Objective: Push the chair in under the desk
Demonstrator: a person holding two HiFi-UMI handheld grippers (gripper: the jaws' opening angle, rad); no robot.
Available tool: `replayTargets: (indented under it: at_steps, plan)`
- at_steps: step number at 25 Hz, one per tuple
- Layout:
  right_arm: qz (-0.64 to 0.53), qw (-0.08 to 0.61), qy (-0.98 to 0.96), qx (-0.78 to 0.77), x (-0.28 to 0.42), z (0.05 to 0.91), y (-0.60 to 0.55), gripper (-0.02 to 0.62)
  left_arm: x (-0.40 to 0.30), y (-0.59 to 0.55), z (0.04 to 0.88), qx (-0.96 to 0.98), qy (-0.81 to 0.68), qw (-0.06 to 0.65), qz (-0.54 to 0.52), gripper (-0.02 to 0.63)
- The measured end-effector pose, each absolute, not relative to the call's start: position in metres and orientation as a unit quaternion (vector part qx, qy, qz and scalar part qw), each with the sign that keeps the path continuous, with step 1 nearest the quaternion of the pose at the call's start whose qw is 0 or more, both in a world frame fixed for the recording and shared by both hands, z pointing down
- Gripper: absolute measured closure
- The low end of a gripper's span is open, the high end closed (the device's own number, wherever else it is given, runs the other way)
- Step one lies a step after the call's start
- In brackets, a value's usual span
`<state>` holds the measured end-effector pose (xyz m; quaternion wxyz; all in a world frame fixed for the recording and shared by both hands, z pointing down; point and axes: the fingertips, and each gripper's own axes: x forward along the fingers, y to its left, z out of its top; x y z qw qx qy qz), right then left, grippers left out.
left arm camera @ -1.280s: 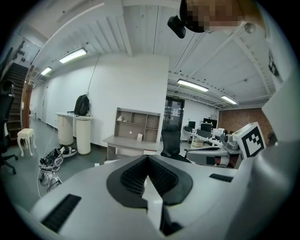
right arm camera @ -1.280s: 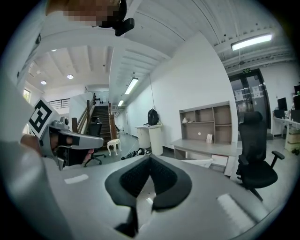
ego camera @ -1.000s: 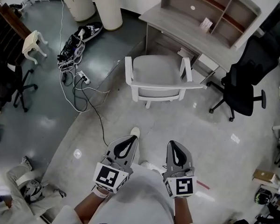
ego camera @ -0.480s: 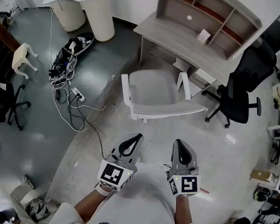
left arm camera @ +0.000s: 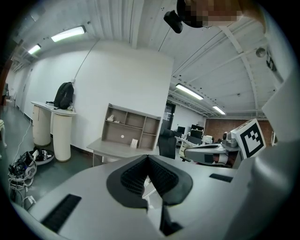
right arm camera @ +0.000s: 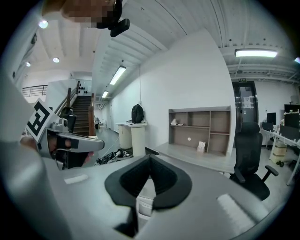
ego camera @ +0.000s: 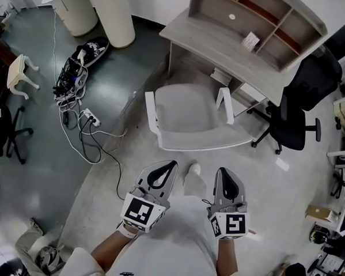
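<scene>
Seen from above, a white chair [ego camera: 188, 115] with two armrests stands on the pale floor just in front of a grey wooden desk [ego camera: 223, 50]. Its seat faces the desk and its backrest faces away from it. Nearly all of the seat is still out in the open rather than under the desktop.

The left gripper [ego camera: 171, 164] and right gripper [ego camera: 221, 172] are held side by side on the far side of the chair from the desk. Both point toward the desk and sit a little apart from the backrest, not touching it. Each gripper's jaws are pressed together with nothing between them. A white shoe [ego camera: 194, 169] shows between the two grippers.

A shelf unit [ego camera: 265, 18] sits along the back of the desk, with a small card [ego camera: 250, 39] standing in front of it. A black office chair [ego camera: 298, 106] stands at the desk's right end. A tangle of cables [ego camera: 84, 115] lies on darker floor to the desk's left.
</scene>
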<state>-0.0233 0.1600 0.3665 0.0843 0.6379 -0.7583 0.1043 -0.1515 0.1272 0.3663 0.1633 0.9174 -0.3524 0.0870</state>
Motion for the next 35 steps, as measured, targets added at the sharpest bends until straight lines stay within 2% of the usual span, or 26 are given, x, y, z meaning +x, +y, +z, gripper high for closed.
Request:
replayTargets:
  at_steps: [7, 20, 35]
  plan:
    - [0.101, 0.086, -0.782, 0.608, 0.003, 0.371, 0.120, 0.584, -0.129, 0.102, 0.378, 0.908, -0.373, 0.154, 0.108, 0.600]
    - [0.107, 0.084, -0.834, 0.535, 0.092, 0.385, 0.046, 0.584, -0.042, 0.046, 0.382, 0.878, -0.436, 0.145, 0.132, 0.600]
    - [0.116, 0.094, -0.866, 0.477, 0.088, 0.391, 0.021, 0.584, -0.016, 0.028, 0.396, 0.878, -0.419, 0.148, 0.179, 0.600]
